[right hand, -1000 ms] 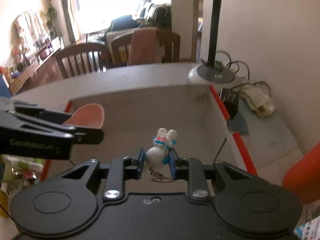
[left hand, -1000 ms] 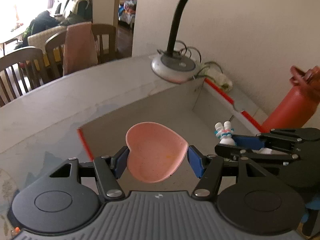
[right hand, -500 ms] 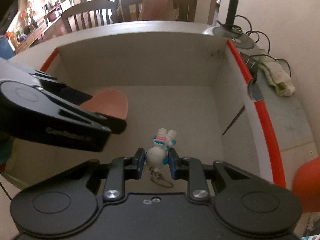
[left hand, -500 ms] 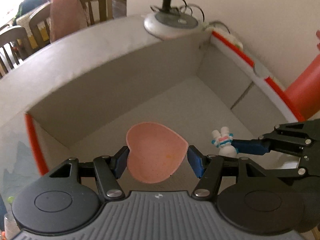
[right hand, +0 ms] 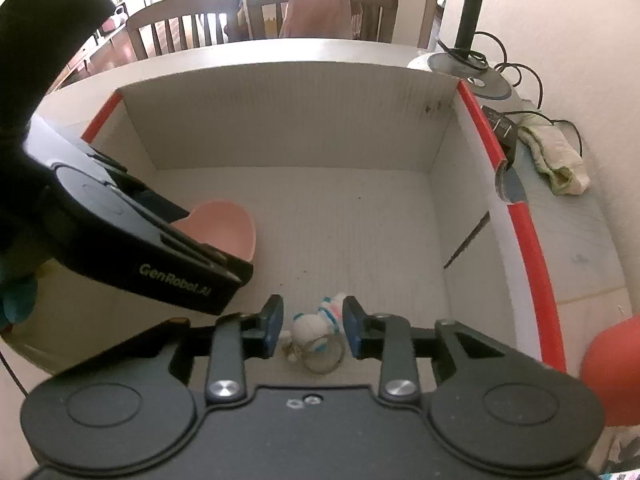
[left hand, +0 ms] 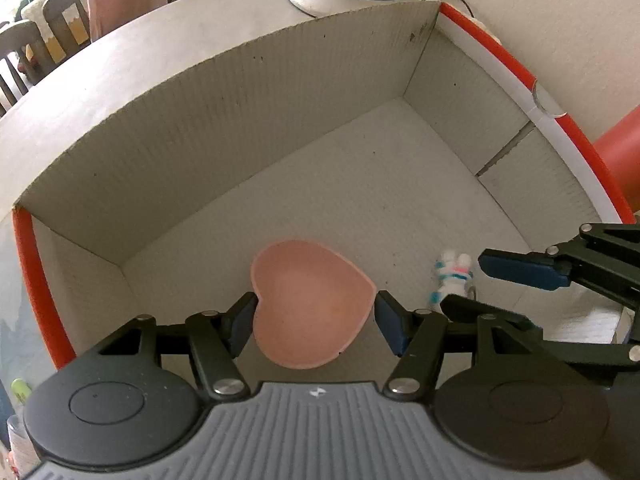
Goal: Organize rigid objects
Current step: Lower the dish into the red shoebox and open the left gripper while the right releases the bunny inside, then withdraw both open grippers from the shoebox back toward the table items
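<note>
Here, both tongs reach down into an open cardboard box with white corrugated walls and red-edged flaps (left hand: pixel 208 120), which sits on a pale grey bench (right hand: pixel 576 240).

In the left wrist view, the left tongs (left hand: pixel 316 320) hold a pink heart-shaped shallow dish (left hand: pixel 310 304) between their blue pads (left hand: pixel 390 326), one pad pressed against each lobe. The dish sits just above the box floor, with its point toward six o'clock. At three o'clock from the dish, well inside the box, a small white bunny figurine with pink and blue stripes (left hand: pixel 452 278) lies on the floor, and a blue-padded finger of the right tongs (left hand: pixel 520 270) stands just beside it.

In the right wrist view, the left tongs (right hand: pixel 224 256) come in from nine o'clock, with the pink dish (right hand: pixel 224 228) showing past their black body. At six o'clock, the right tongs (right hand: pixel 310 324) are opening: the bunny figurine (right hand: pixel 314 322) lies on the box floor between the two blue pads (right hand: pixel 274 322), with a gap on each side, and its metal key ring (right hand: pixel 322 354) rests just below it. Beyond the right wall of the box, at two o'clock, a crumpled pale cloth (right hand: pixel 556 164) lies on the bench near the round base of a black-necked lamp (right hand: pixel 468 68).
</note>
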